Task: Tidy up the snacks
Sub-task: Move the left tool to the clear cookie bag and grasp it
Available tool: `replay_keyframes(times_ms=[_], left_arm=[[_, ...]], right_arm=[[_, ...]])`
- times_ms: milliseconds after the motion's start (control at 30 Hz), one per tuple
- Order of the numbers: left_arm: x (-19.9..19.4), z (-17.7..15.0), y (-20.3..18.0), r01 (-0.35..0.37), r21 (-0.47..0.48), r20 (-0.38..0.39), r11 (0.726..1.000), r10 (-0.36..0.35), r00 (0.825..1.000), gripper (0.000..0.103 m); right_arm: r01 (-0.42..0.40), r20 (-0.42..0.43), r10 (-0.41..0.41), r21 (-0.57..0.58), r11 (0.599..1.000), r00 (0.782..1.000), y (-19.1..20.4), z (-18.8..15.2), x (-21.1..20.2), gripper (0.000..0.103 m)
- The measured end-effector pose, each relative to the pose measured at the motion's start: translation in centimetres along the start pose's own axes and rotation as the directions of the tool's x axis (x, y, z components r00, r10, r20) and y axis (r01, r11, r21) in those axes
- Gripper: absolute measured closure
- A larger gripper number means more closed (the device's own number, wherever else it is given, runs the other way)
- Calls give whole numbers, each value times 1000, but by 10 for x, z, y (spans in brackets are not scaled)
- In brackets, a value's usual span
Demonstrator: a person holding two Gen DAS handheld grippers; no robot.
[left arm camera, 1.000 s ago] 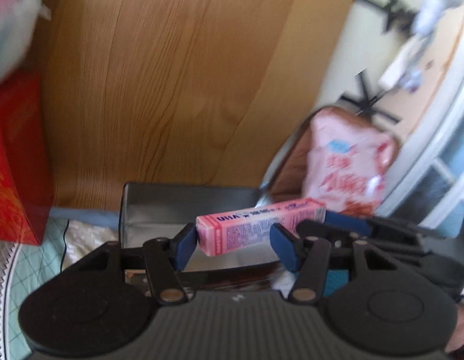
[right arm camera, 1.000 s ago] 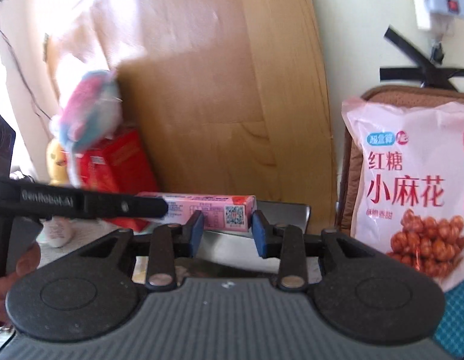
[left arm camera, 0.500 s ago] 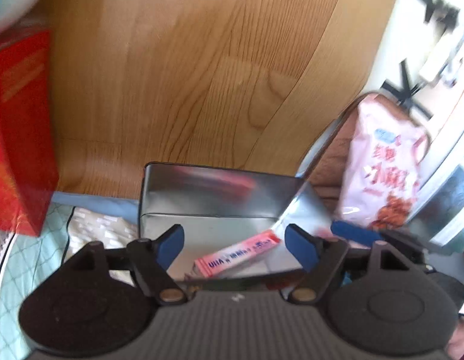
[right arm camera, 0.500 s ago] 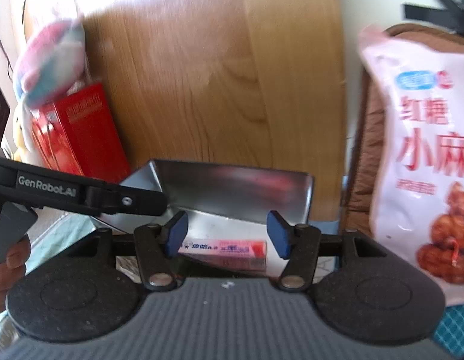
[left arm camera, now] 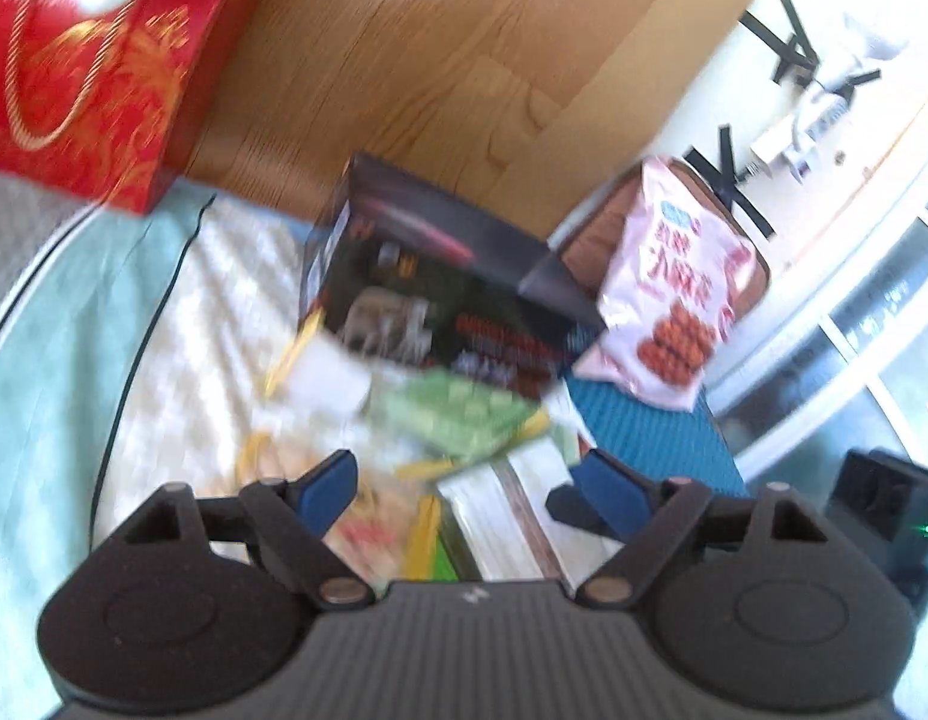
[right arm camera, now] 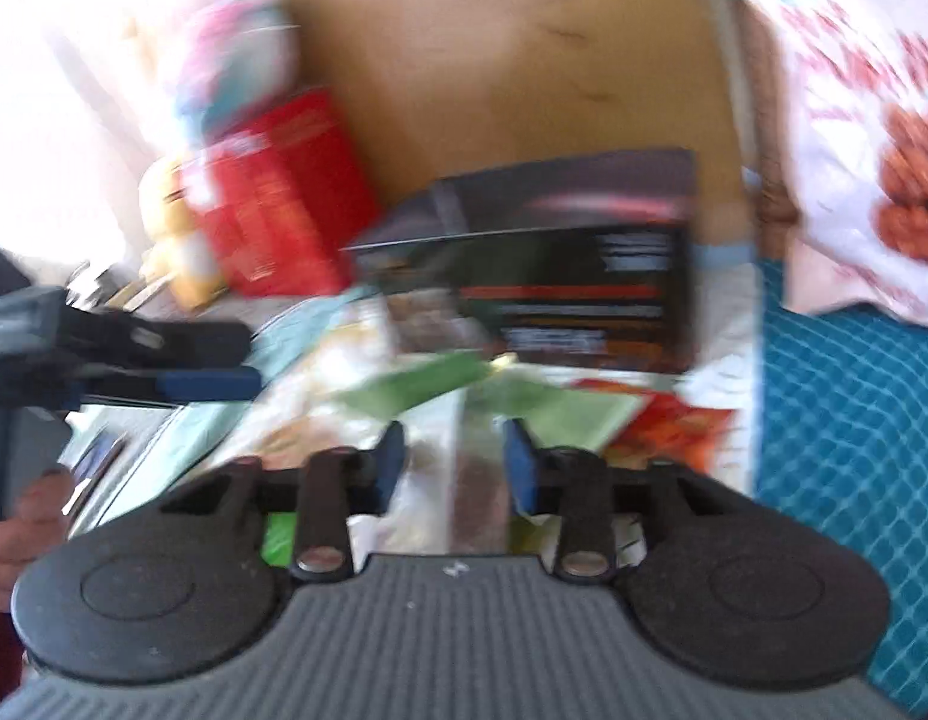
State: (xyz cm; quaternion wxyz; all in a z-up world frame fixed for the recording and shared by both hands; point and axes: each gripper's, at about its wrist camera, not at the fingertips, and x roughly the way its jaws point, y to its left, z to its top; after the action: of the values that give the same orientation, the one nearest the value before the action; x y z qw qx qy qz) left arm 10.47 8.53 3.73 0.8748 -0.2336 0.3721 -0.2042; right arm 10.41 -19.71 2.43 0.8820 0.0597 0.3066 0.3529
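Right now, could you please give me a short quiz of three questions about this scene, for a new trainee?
1. True or false: the left gripper holds a snack between its fingers.
2. Which thing leans against the wall at the right, beside the dark box? A) pink-white snack bag B) glass bottle C) blue cup
3. Fill the gap: the gift box at the far left, with a cord handle, is ____ in colour.

Key:
1. False. Its jaws stand apart, with nothing between them.
2. A, the pink-white snack bag.
3. Red.
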Motion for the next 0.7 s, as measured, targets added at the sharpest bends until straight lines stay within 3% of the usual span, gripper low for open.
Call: replay_keyframes(times_ms=[100, 167, 267, 367, 467, 533, 600, 700], left_arm=[[-18, -23, 10, 1, -17, 5, 1000, -1, 1000, 18], [-32, -34, 18, 11, -43, 14, 999, -11, 1000, 18], [-58, -44, 30, 19, -78, 51, 997, -15, 999, 17], [-78, -50, 35, 6, -83, 78, 997, 1, 997, 17], [-85, -53, 34, 22, -65, 77, 998, -17, 997, 17], [-81, -54, 29, 46, -46, 69, 998, -43, 997, 18], [-74, -55, 24, 76, -39, 56, 996, -74, 996, 21], [-63, -58, 15, 116, -34, 35, 993, -115, 993, 27]], right_arm=[[-64, 10, 66, -128, 990, 998, 45, -18, -10, 68], [-177, -65, 170, -125, 976, 983, 69, -30, 2, 68], [-225, -121, 203, -211, 951, 972, 108, -56, 12, 68], [-249, -84, 238, -162, 955, 968, 108, -61, 1, 69], [-171, 20, 172, -40, 984, 985, 79, -56, -22, 66], [-113, 83, 109, 55, 992, 991, 52, -55, -40, 59], [-53, 129, 34, 148, 988, 991, 28, -57, -51, 47], [-16, 118, -19, 287, 958, 993, -5, -62, -45, 45]])
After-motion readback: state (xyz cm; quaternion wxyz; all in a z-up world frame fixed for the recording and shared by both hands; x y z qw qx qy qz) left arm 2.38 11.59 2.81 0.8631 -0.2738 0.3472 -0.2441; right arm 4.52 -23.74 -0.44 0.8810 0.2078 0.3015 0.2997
